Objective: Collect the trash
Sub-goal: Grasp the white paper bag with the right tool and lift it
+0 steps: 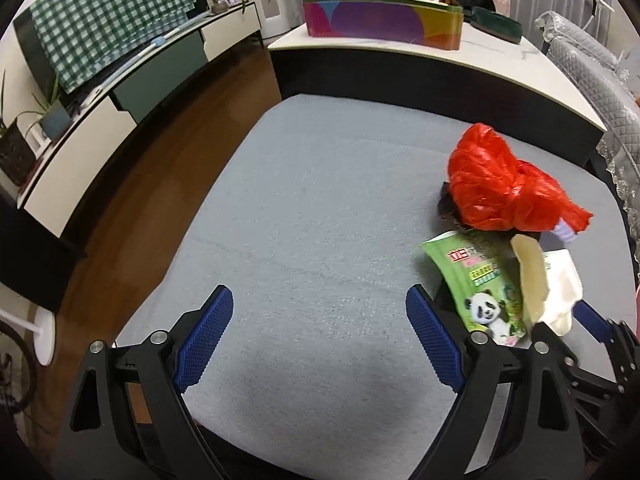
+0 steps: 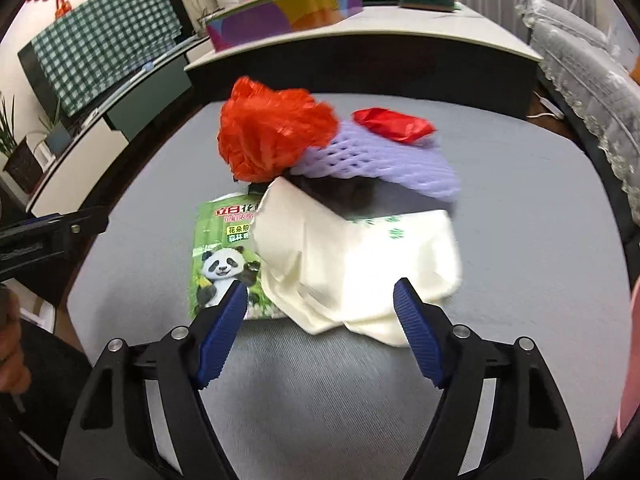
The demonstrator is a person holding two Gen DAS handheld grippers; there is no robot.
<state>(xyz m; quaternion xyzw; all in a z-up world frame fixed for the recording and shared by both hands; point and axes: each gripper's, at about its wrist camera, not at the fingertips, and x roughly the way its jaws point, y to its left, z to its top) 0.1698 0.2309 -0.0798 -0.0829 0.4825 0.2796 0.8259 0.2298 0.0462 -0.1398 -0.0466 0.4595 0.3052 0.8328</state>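
Observation:
A pile of trash lies on a grey cushioned surface (image 2: 540, 220). It holds a crumpled red plastic bag (image 2: 272, 136), a lilac foam fruit net (image 2: 384, 164), a small red wrapper (image 2: 394, 124), a cream paper wrapper (image 2: 360, 264) and a green panda packet (image 2: 224, 260). My right gripper (image 2: 320, 308) is open, its blue fingers either side of the cream wrapper's near edge. My left gripper (image 1: 320, 312) is open and empty over bare grey surface, left of the pile. In the left wrist view I see the red bag (image 1: 496, 184), panda packet (image 1: 484, 292) and cream wrapper (image 1: 544, 284).
A white-topped table (image 1: 480, 60) stands beyond the grey surface with a colourful box (image 1: 380, 20) on it. A TV cabinet (image 1: 120, 92) with a green checked cloth (image 1: 108, 20) lines the left wall. A quilted chair (image 1: 592, 76) is at right. Wooden floor (image 1: 140, 208) lies to the left.

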